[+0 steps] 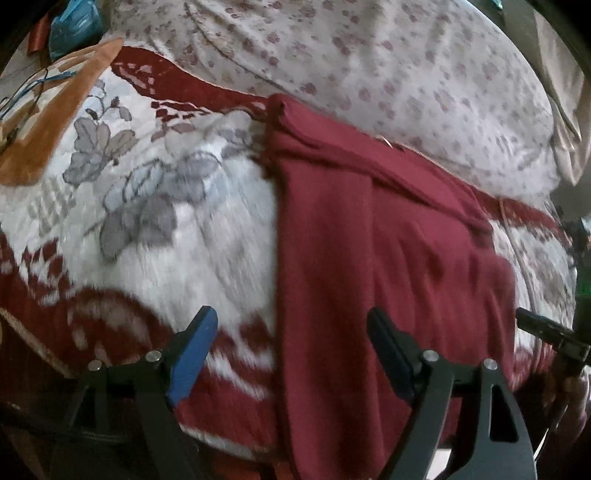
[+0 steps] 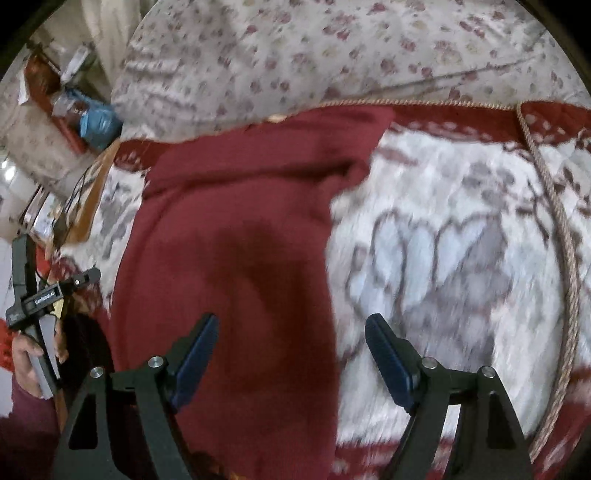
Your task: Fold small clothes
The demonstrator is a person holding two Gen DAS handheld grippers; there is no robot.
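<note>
A dark red garment (image 1: 376,258) lies flat on a white and red flowered blanket (image 1: 177,236), folded into a long strip with a folded band across its far end. My left gripper (image 1: 291,325) is open and empty, hovering over the garment's near left edge. The garment also shows in the right wrist view (image 2: 236,236). My right gripper (image 2: 290,332) is open and empty above the garment's near right edge. The left gripper shows at the left edge of the right wrist view (image 2: 37,295), held in a hand.
A pale sheet with small reddish flowers (image 1: 388,62) covers the bed beyond the blanket. A corded blanket hem (image 2: 565,258) runs down the right. An orange-brown cloth (image 1: 55,122) and a blue bag (image 1: 74,22) lie at the far left.
</note>
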